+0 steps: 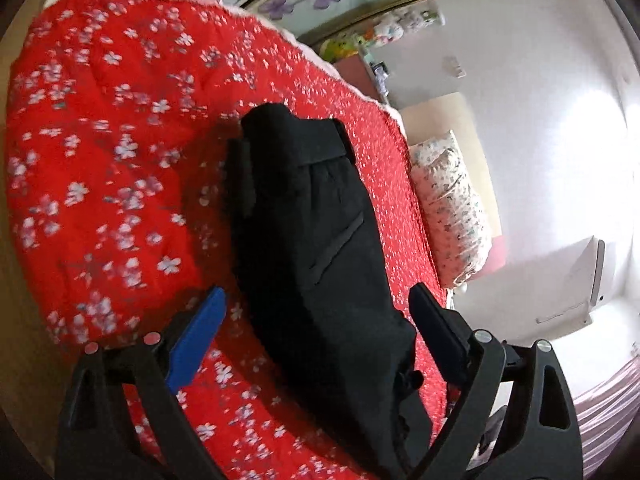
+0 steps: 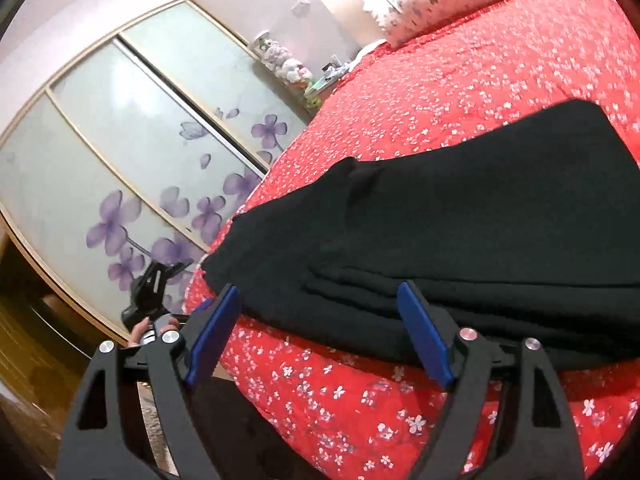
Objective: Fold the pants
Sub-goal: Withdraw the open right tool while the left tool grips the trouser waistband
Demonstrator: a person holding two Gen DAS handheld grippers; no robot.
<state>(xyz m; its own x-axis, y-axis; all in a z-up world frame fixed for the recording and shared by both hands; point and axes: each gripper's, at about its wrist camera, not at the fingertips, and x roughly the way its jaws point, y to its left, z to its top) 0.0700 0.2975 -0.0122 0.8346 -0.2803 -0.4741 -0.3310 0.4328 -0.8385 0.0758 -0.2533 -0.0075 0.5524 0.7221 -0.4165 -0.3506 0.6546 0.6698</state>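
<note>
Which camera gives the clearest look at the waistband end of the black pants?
The left wrist view. There the black pants lie lengthwise on the red floral bedspread, with the waistband and a slanted pocket slit visible. The right wrist view shows only stacked folded layers and no waistband.

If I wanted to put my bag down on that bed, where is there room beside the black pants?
Bare red bedspread lies on the side of the pants away from the pillow, reaching toward the wardrobe. A narrower strip runs between pants and pillow. The near edge is crowded: both open tools, left and right, hover there.
</note>
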